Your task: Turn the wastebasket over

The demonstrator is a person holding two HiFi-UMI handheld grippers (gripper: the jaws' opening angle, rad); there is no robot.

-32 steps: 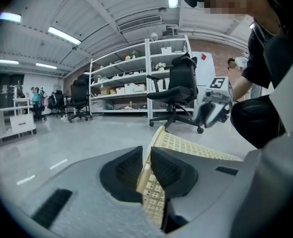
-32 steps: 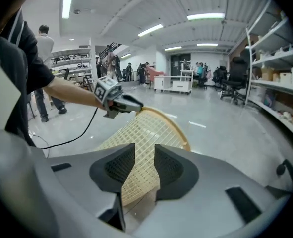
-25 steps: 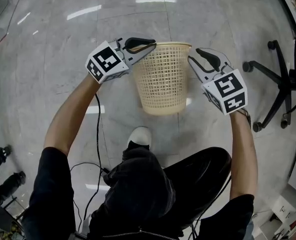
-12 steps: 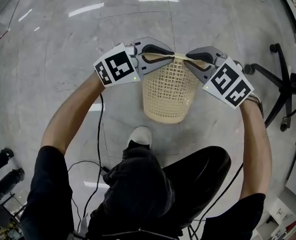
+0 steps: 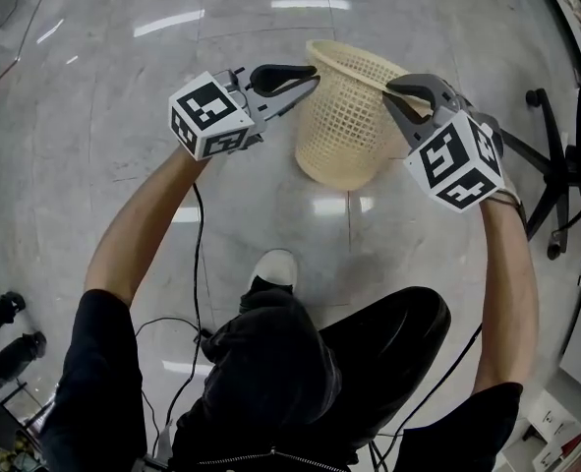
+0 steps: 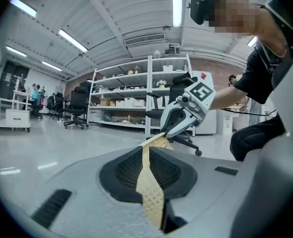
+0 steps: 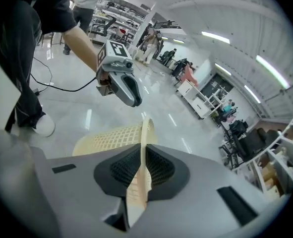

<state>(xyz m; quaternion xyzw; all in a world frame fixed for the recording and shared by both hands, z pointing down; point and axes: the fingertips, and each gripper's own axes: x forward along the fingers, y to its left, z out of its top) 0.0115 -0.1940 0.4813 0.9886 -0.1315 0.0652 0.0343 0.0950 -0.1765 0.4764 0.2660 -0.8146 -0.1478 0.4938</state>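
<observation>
While the wastebasket (image 5: 349,116) hangs between my two grippers, what counts is how it lies against them. Its mouth tips away from me and its closed base swings back toward my knees. Its long axis runs from the far rim down to the near base, and it looks clear of the floor (image 5: 123,28). The left gripper (image 5: 308,79) has the rim on the left side of the mouth and the right gripper (image 5: 393,94) has it on the right. The line between them crosses the opening like a hinge. Neither hand is nearer, since both sit on the rim itself.

The left gripper view shows its dark ribbed pads nearly together, pinching a thin strip of lattice wall (image 6: 151,192). The right gripper's jaws have just been closing, and its own view shows them clamped on the rim and wall (image 7: 111,138) in the same way.

I judge the coming move to be a roll about that hinge line, carrying the base up and over until the mouth faces the floor.

It is a round, tapered basket of cream plastic, an open square mesh under a rolled lip. It is thin and probably springy, so it may flex in the pinch. The floor below is polished pale stone with glossy reflections, and an office chair (image 5: 536,146) stands well off to the right.
</observation>
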